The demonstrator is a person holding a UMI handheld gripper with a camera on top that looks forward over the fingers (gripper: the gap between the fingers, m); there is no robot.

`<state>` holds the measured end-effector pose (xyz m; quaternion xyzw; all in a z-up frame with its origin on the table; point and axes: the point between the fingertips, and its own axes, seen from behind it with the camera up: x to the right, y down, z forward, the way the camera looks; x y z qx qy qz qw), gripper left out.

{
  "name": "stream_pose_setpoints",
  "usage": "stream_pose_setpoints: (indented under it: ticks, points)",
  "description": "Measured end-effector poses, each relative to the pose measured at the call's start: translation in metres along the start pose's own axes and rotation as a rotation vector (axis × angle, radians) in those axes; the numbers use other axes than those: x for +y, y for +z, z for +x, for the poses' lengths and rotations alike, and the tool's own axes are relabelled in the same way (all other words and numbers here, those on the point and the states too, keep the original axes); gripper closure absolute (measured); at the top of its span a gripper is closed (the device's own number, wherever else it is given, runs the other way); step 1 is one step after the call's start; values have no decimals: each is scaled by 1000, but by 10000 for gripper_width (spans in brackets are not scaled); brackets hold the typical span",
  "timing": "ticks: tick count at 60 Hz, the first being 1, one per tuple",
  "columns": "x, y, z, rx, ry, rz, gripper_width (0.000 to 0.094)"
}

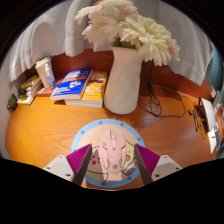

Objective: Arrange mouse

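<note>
A pale pink mouse (112, 148) lies on a round mouse mat (112, 126) with a light blue rim and a cartoon print, on a wooden table (45, 130). My gripper (112, 156) is open around the mouse. The mouse stands between the fingers, with the left pad (80, 160) and the right pad (146, 160) each a small gap away from its sides. The mouse rests on the mat.
A tall white vase (123, 80) with white flowers (130, 25) stands just beyond the mat. Stacked books (82, 86) lie to its left, with more small items (28, 90) further left. A dark cable (162, 106) and a device (210, 118) lie to the right.
</note>
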<state>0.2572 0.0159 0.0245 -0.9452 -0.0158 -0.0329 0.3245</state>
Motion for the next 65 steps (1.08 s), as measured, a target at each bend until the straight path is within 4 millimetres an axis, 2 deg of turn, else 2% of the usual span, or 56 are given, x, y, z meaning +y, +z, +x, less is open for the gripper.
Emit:
stream_pose_setpoints:
  ticks: [6,11,19,30,38,51,65]
  points:
    - [-7,-42,-2,29,10,36,96]
    - [-11,-83,-13,44,21,74,95]
    - [-11,-146,-46,38,55,147,93]
    - [-6,-209,-98,3,82,229,96]
    - [1,-238,-138,-32,83,265,96]
    - [17,-263,-192,-75,58,290,97]
    - [33,-276,-215,-80,42,293,97]
